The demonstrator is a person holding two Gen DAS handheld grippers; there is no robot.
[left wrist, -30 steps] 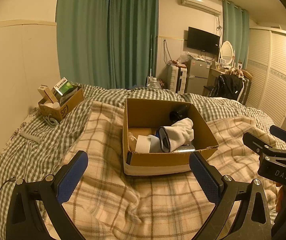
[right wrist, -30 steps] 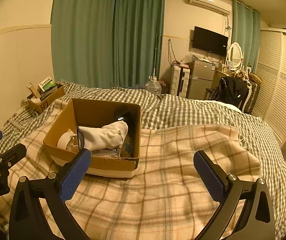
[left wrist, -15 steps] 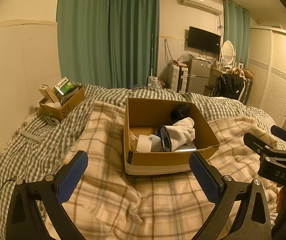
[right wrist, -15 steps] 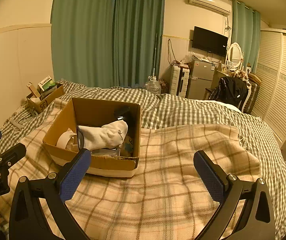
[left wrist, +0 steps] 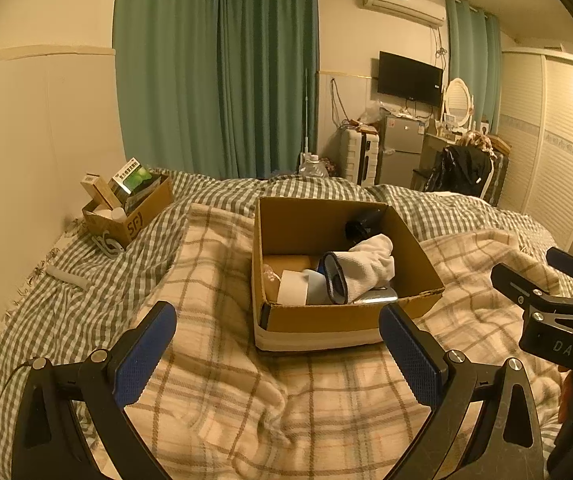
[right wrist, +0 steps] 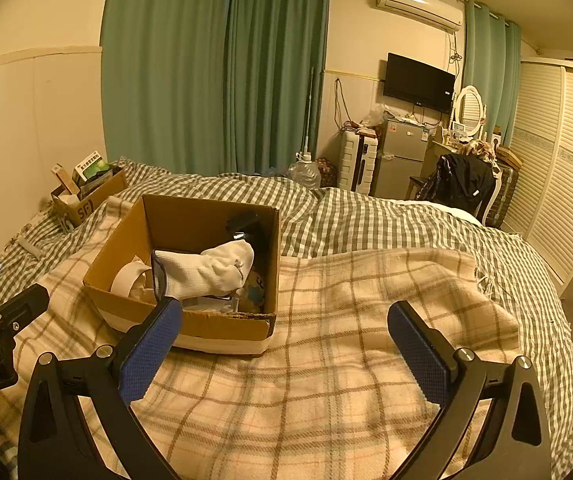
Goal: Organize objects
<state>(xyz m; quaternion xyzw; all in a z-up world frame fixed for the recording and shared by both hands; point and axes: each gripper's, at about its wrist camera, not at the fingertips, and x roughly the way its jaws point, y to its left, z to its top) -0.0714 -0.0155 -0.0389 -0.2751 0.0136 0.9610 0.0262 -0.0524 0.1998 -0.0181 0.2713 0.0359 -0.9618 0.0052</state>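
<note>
Between the wide-open, empty jaws of the left gripper [left wrist: 277,344] and right gripper [right wrist: 285,340], barely shifted from a moment ago, lies bare plaid blanket [right wrist: 326,380], then the cardboard box [left wrist: 326,320] holding a white sock [left wrist: 366,268], unobstructed; beyond-left, a smaller box [left wrist: 134,220].

views edged slightly toward cardboard box [left wrist: 338,316].

Pretty dim room, everything has a warm yellow-orange cast from indoor lighting overhead somewhere. Heavy fisheye bend and black vignette in the corners. Center's reasonably sharp, no glare, soft shadows inside the open brown cardboard box [left wrist: 338,268].
</note>
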